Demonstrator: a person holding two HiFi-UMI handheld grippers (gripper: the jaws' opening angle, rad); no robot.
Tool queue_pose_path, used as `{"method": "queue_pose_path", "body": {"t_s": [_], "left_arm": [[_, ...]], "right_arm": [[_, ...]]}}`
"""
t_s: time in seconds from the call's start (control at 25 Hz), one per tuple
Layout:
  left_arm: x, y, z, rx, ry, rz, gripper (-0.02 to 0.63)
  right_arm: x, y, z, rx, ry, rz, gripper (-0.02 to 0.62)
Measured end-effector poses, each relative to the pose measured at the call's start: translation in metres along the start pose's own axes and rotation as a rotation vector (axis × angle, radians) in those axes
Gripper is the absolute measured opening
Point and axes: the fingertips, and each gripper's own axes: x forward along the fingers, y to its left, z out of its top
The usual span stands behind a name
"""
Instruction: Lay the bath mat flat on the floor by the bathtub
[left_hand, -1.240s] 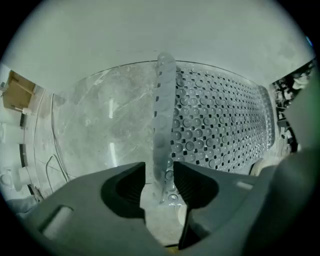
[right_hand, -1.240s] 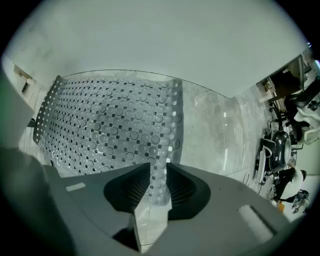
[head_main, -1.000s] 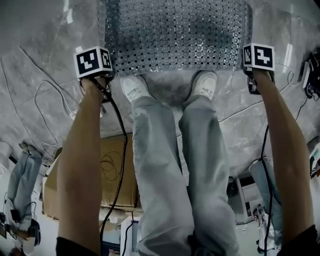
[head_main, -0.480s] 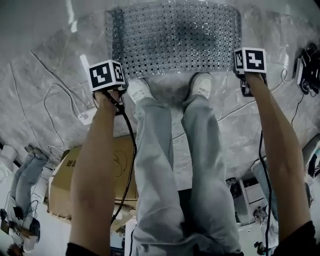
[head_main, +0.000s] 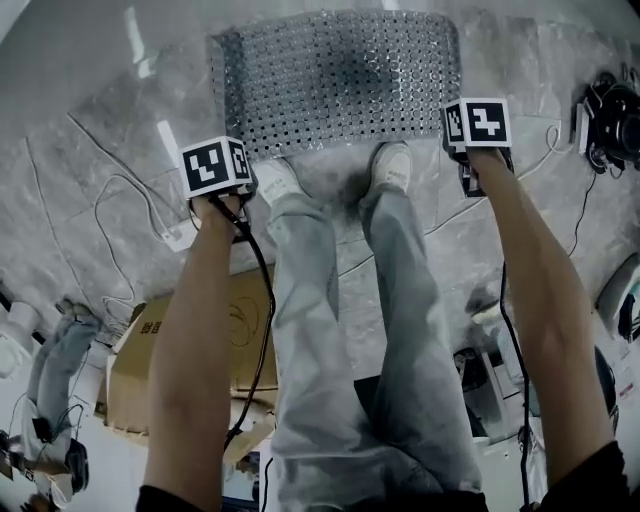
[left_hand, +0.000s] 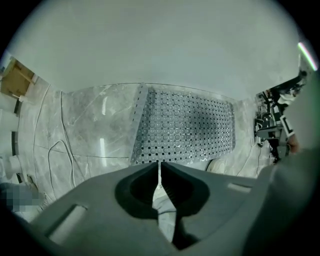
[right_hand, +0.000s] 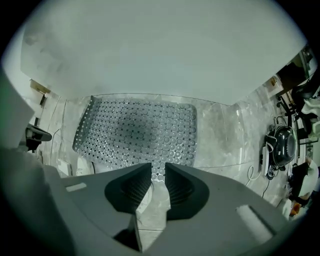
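Note:
The grey perforated bath mat (head_main: 335, 80) lies flat on the marble floor against the white bathtub wall (left_hand: 150, 45). My left gripper (head_main: 216, 165) hangs above the floor just short of the mat's near left corner. Its jaws are closing and almost meet, with nothing between them (left_hand: 159, 162). My right gripper (head_main: 477, 125) hovers off the mat's near right corner. Its jaws are also closing but still stand apart, and only floor and the mat's edge (right_hand: 135, 130) show through the gap (right_hand: 158, 165). Neither gripper touches the mat.
The person's white shoes (head_main: 275, 178) stand at the mat's near edge. A cardboard box (head_main: 150, 350) lies behind on the left, with cables (head_main: 110, 200) and a power strip (head_main: 175, 237) on the floor. Dark equipment (head_main: 610, 120) sits at the right. Another person's leg (head_main: 60, 350) is at lower left.
Both grippers have drawn back from the mat's near corners toward the person. The left jaws have closed almost fully; the mat stays flat where it lay.

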Motion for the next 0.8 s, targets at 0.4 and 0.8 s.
{"method": "queue_pose_path", "body": {"t_s": [0.4, 0.8], "left_arm": [[-0.048, -0.025, 0.015, 0.046, -0.048, -0.023, 0.006], [-0.098, -0.054, -0.001, 0.146, -0.066, -0.037, 0.005]], "right_arm": [[-0.051, 0.018, 0.009, -0.013, -0.054, 0.023, 0.021], [-0.096, 0.061, 0.006, -0.264, -0.066, 0.102, 0.003]]}}
